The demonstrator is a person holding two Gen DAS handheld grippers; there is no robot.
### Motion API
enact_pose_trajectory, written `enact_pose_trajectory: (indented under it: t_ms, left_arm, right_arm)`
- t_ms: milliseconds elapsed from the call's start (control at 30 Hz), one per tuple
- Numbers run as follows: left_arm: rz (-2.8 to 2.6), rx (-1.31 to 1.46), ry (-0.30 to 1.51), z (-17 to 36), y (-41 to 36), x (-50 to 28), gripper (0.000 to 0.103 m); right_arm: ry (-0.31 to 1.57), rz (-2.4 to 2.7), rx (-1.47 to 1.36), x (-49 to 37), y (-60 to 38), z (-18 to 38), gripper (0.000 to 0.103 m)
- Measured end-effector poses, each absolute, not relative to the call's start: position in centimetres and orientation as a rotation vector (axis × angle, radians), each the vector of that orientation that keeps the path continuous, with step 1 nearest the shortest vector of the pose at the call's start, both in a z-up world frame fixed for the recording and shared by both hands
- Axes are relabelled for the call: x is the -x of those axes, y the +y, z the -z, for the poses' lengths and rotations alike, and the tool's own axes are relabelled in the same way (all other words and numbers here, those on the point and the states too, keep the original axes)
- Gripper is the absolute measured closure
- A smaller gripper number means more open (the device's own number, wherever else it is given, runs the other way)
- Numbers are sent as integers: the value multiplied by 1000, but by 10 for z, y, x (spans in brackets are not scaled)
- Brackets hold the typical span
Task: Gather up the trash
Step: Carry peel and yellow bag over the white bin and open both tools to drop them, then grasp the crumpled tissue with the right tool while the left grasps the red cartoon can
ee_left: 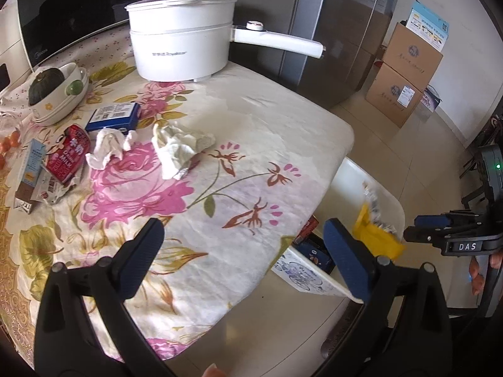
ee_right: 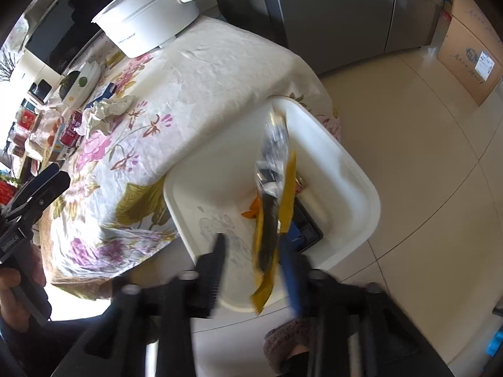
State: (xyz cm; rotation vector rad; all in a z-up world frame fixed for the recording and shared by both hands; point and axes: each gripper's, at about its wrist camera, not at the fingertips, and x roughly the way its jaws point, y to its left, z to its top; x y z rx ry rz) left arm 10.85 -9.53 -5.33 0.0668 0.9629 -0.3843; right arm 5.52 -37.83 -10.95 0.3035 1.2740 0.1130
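1. The left claw [ee_left: 242,251] is seen spread wide and empty above the near edge of the bench [ee_left: 267,119].
2. The right claw [ee_right: 254,264] is part-spread over the white bin [ee_right: 355,163]; a yellow wrapper [ee_right: 283,207] hangs blurred between its fingers, and no pad is seen pressing on it, so it is judged released.
3. The remaining trash lies at the left of the bench: two crumpled tissues [ee_left: 179,147], a red milk carton [ee_left: 67,154] and flattened packets [ee_left: 31,169].
4. The tissues are judged very light, soft and compressible; a pinch across a raised fold in the bulk is advised.
5. The carton is judged light, stiffer and smooth; its narrow sides are best pinched.
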Motion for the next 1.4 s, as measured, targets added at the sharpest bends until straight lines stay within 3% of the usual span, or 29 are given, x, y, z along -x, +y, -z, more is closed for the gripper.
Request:
enact_pose_trajectory:
  t_ms: [333, 567, 867, 1400]
  left_arm:
    - [319, -46, 970, 47, -46, -105, 2]
    - [266, -22, 973, 43, -6, -100, 1]
    - [154, -14, 994, 47, 47, -97, 1]
    - [24, 135, 1008, 46, 136, -98, 1]
  right_arm:
    - [1242, -131, -272, -64, -352, 94, 32]
    - [1212, -125, -220, -74, -328, 84, 18]
    - [1184, -149, -135, -96, -280, 78, 13]
    - [1139, -235, -130, -161, -189, 76, 13]
